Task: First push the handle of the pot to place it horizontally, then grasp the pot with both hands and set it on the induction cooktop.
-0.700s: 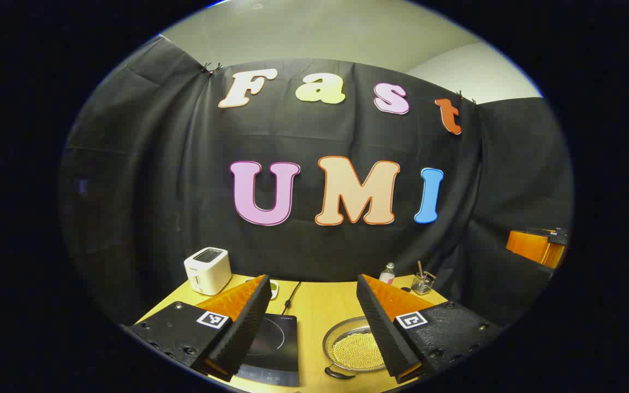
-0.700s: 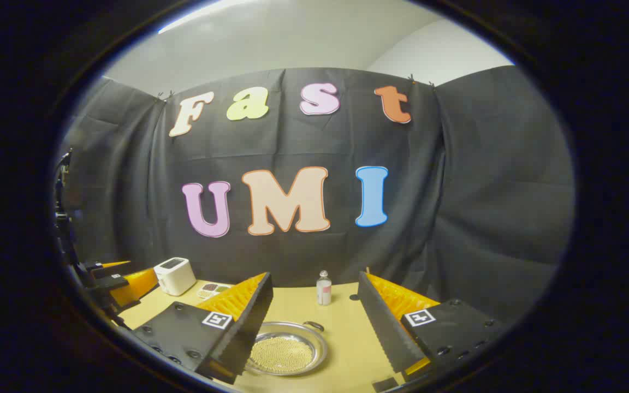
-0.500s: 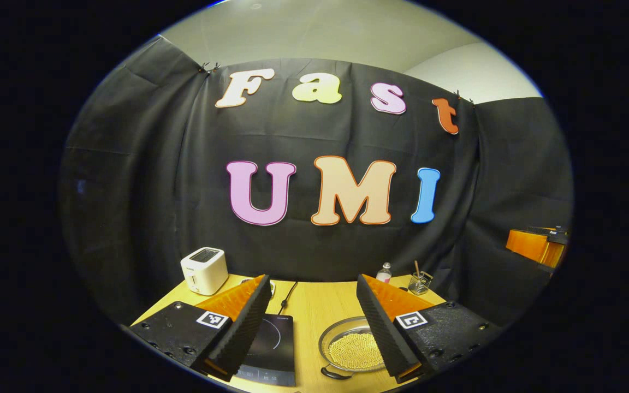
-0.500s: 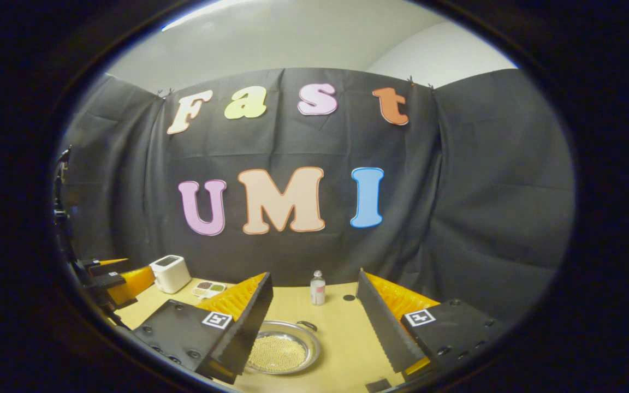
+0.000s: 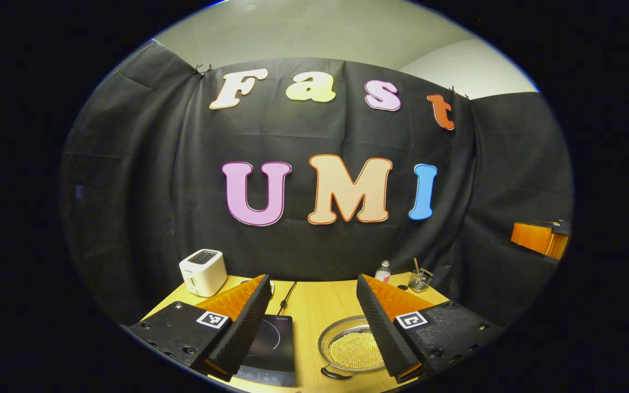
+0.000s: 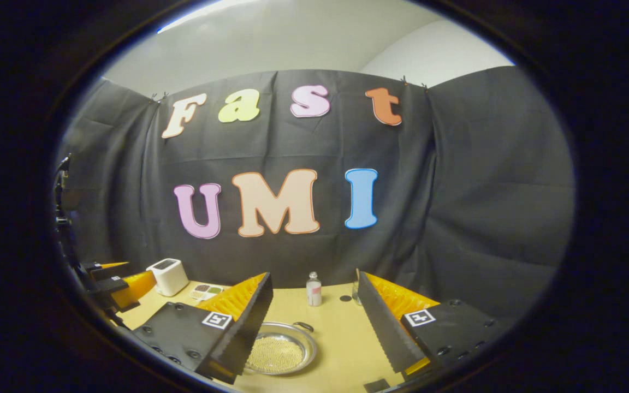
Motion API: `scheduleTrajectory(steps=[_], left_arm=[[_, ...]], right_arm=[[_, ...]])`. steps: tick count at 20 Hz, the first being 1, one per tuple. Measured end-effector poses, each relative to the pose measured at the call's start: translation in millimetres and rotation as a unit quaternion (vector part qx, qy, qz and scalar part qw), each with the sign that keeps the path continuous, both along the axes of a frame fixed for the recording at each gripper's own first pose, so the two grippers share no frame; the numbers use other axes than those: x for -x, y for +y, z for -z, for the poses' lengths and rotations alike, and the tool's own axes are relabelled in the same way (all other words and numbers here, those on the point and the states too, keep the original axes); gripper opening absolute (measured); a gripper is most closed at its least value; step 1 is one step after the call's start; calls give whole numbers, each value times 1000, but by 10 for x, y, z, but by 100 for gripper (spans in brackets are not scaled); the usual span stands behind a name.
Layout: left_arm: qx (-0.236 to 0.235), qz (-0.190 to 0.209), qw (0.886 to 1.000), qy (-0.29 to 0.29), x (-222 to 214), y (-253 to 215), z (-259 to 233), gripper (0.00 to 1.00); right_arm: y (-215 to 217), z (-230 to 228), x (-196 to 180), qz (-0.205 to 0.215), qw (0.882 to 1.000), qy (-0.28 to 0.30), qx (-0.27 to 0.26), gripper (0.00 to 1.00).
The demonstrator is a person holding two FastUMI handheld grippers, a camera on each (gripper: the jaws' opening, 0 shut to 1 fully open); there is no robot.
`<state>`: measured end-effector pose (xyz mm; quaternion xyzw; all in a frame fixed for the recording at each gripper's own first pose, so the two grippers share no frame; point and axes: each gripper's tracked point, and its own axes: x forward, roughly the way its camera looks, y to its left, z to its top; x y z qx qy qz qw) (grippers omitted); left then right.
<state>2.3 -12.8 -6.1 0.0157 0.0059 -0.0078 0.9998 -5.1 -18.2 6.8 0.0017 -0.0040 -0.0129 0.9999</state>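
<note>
You are holding both grippers, left gripper and right gripper, fingers wide and empty, above the pot, whose handle is awaiting pushing.

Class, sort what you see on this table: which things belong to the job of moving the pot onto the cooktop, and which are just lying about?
Belong to the job:
pot of small yellow beads
pot handle
induction cooktop
left gripper
right gripper

Just lying about:
toaster
small bottle
glass jar with sticks
small dish
</note>
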Motion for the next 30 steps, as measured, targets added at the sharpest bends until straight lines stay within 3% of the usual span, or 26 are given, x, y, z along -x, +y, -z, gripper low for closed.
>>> scheduleTrajectory(steps=[8,10,12,13,14,16,19,20,21,22,23,25,26,27,30], left_arm=[[-7,-3,1000,-1,38,61,-3,92],[-8,-5,1000,-3,43,90,-1,96],[-8,-10,1000,0,40,126,18,95],[-8,-11,1000,1,43,151,30,95],[-7,-13,1000,2,50,166,39,96],[-7,-15,1000,4,45,214,59,96],[-14,-24,1000,6,52,285,81,92],[-14,-25,1000,7,40,294,81,95],[-14,-25,1000,8,38,305,93,92],[-14,-25,1000,8,32,314,92,95],[-14,-26,1000,9,28,331,104,92],[-13,-27,999,10,8,355,110,92],[-13,-27,999,10,2,366,106,96],[-14,-28,999,9,5,374,106,92],[-17,-31,999,9,24,438,117,96]], right_arm=[[115,-2,-16,-15,1000,0,-8,93],[144,23,-22,-19,1000,5,-3,93],[184,43,-56,-21,1000,7,-1,83],[216,40,-50,-26,1000,7,-4,70],[252,34,-54,-28,1000,6,-9,70],[294,49,-73,-33,999,6,-18,54],[265,94,-127,-24,999,11,-20,17],[244,110,-184,-21,1000,11,-20,11],[259,97,-121,-23,999,10,-20,4],[278,101,-140,-23,1000,10,-17,3],[289,118,-161,-23,1000,10,-11,3],[326,143,-184,-27,1000,12,-2,6],[356,160,-189,-29,999,14,-1,2],[385,192,-189,-32,999,17,-1,6],[457,288,-221,-38,999,28,-5,2]])
